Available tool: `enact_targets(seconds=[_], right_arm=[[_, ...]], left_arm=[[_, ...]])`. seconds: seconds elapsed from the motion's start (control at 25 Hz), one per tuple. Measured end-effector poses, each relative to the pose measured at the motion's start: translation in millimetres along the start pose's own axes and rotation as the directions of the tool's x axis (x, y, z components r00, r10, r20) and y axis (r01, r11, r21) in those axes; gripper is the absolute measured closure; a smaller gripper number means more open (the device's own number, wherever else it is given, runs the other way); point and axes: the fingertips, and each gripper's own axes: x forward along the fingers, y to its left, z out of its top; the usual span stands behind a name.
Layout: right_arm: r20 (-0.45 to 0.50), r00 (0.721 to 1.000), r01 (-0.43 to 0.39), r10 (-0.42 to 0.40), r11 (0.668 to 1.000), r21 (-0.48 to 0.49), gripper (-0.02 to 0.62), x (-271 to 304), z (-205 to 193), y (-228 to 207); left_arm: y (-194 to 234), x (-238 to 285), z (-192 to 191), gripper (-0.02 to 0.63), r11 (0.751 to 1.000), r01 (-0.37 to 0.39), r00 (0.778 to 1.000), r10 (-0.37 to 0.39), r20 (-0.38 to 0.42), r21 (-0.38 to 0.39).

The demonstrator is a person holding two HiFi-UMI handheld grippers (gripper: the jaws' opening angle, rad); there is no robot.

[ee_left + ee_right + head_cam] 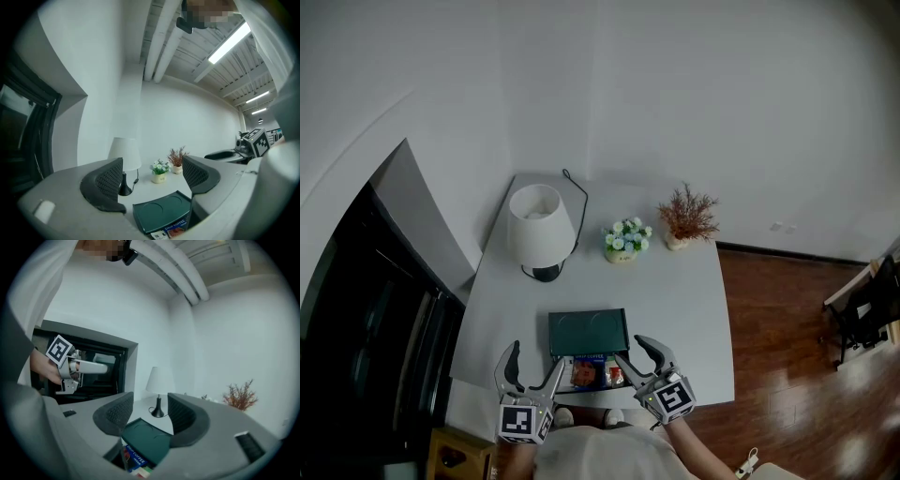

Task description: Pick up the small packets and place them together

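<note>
Nearest, at the bottom of the head view, the left gripper (536, 357) and the right gripper (627, 347) are held with jaws spread apart, nothing grasped. Between them, the small packets (594, 373) are seen at the near edge of the table (684, 309), just beside a green tray (588, 332). Farther up, a lamp (539, 221), flowers (626, 238) and a dried plant (686, 217) are lined up.

Ornaments on a white table (684, 309)
A lamp (539, 225) is set at left, a flower pot (625, 239) midway, a dried plant (687, 217) at right.
</note>
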Motion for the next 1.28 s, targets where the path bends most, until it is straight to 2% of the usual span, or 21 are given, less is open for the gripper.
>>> enact_targets(seconds=[0.12, 0.16, 0.24, 0.32, 0.4, 0.52, 0.64, 0.92, 1.08, 1.12, 1.2, 1.28], right_arm=[[-0.106, 0.987, -0.119, 0.121, 0.993, 0.024, 0.353, 16, -31, 20], [-0.156, 0.973, -0.165, 0.167, 0.986, 0.029, 0.353, 21, -45, 28], [-0.265, 0.928, -0.261, 0.26, 0.965, 0.033, 0.353, 31, -77, 47], [-0.37, 0.861, -0.36, 0.348, 0.932, 0.039, 0.353, 40, -111, 65], [-0.472, 0.78, -0.435, 0.411, 0.898, 0.063, 0.354, 47, -145, 79], [-0.595, 0.664, -0.49, 0.453, 0.864, 0.112, 0.396, 57, -190, 91], [-0.674, 0.591, -0.512, 0.444, 0.852, 0.112, 0.396, 63, -224, 92], [-0.748, 0.519, -0.548, 0.414, 0.833, 0.08, 0.393, 73, -251, 99], [-0.761, 0.519, -0.556, 0.388, 0.83, 0.044, 0.402, 73, -250, 99], [-0.77, 0.515, -0.555, 0.377, 0.831, 0.036, 0.434, 71, -250, 98], [-0.793, 0.495, -0.55, 0.354, 0.835, 0.029, 0.583, 66, -255, 97], [-0.796, 0.488, -0.532, 0.358, 0.845, 0.053, 0.583, 62, -258, 96]], left_arm=[[5, -1, 0, 0.221, 1.0, -0.018, 1.0, 0.018, 0.003, -0.006], [7, -1, -2, 0.222, 1.0, -0.024, 1.0, 0.024, 0.0, -0.01], [10, -3, -5, 0.222, 0.999, -0.033, 0.999, 0.033, -0.008, -0.017], [11, -5, -8, 0.225, 0.999, -0.037, 0.999, 0.037, -0.014, -0.019], [11, -6, -10, 0.227, 0.999, -0.036, 0.999, 0.036, -0.021, -0.017], [11, -8, -13, 0.232, 0.999, -0.031, 0.999, 0.031, -0.032, -0.015], [8, -10, -14, 0.232, 1.0, -0.025, 0.999, 0.024, -0.038, -0.017], [11, -17, -17, 0.232, 0.999, -0.038, 0.998, 0.037, -0.042, -0.024], [11, -18, -21, 0.233, 0.998, -0.042, 0.998, 0.041, -0.049, -0.037], [11, -18, -21, 0.233, 0.998, -0.041, 0.998, 0.039, -0.049, -0.038], [11, -17, -22, 0.233, 0.999, -0.035, 0.998, 0.034, -0.049, -0.036], [10, -15, -22, 0.233, 0.999, -0.031, 0.998, 0.029, -0.047, -0.038]])
